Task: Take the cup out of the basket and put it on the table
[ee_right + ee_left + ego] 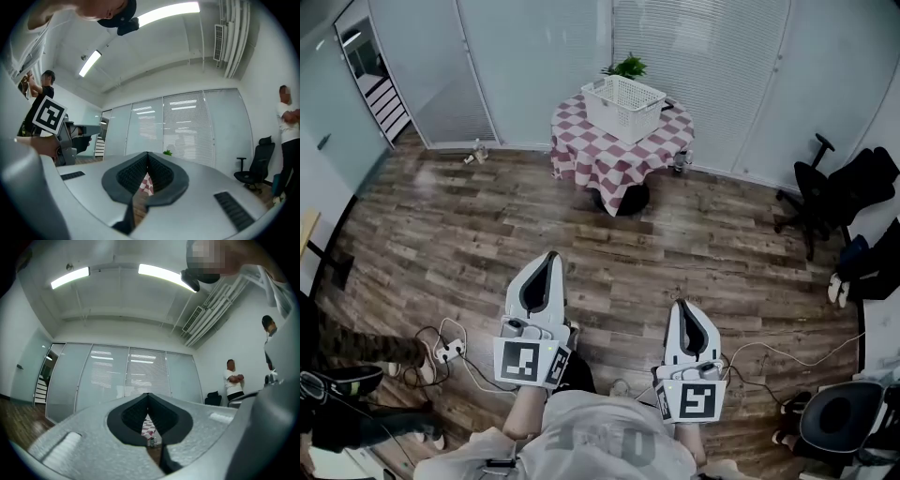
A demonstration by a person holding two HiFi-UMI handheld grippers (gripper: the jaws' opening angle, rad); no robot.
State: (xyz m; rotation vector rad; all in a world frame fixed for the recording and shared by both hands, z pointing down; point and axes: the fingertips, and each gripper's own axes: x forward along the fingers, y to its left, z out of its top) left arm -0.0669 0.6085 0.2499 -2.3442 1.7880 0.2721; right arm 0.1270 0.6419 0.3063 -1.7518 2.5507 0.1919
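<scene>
- Your left gripper (549, 257) has its jaws pressed together on nothing. In the left gripper view only a sliver of checked cloth shows far off through the slit under the tips.
- Your right gripper (682, 306) is the same, jaws together and empty.
- You hold both low and close to your body, well short of the basket (617, 120), with their noses aimed toward it. That looks like a carrying posture for the approach, not a reach.
- The white slatted basket stands on the round table (614, 167), on its red-and-white checked cloth, with a potted plant (626, 67) just behind it.
- The cup cannot be seen from here (the basket's walls and the distance hide whatever is inside). Going by the task, it is most likely lying in the basket.
- I judge the task as not begun, since nothing has been touched.
- You will need to cross the wooden floor (487, 234) to the basket and spread one gripper's jaws before dipping in.
- The bare cloth on the side of the basket toward you looks the easiest spot to set the cup down.
</scene>
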